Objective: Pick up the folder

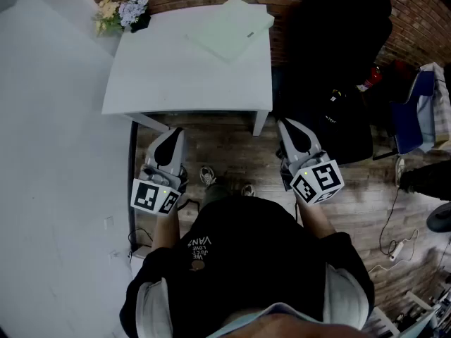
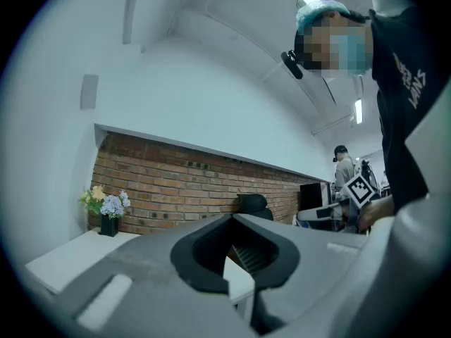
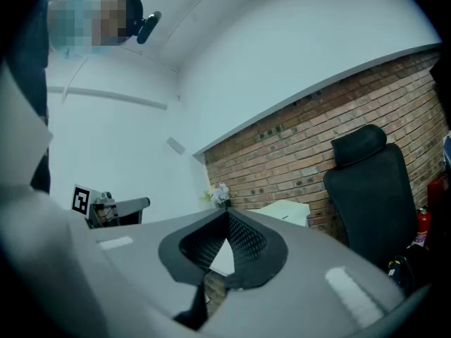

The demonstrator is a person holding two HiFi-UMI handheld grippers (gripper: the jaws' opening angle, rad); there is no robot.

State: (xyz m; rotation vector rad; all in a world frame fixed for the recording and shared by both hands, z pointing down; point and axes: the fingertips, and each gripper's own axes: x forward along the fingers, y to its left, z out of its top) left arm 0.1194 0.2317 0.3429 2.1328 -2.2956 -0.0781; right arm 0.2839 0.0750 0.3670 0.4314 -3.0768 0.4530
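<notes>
A pale green folder [image 1: 232, 27] lies flat on the far right corner of the white table [image 1: 176, 83]; it also shows in the right gripper view as a light slab [image 3: 287, 210] before the brick wall. My left gripper [image 1: 172, 134] and right gripper [image 1: 284, 125] are held level over the wooden floor, short of the table's near edge, both shut with nothing between the jaws. In each gripper's own view the dark pads meet at the tip, left gripper [image 2: 232, 218], right gripper [image 3: 227, 214]. Both are well apart from the folder.
A small vase of flowers [image 1: 124, 11] stands at the table's far left corner. A black office chair [image 1: 340, 69] sits right of the table, with a red fire extinguisher [image 1: 373, 76] beyond it. A white wall [image 1: 49, 153] runs along the left. Another person [image 2: 344, 167] stands far off.
</notes>
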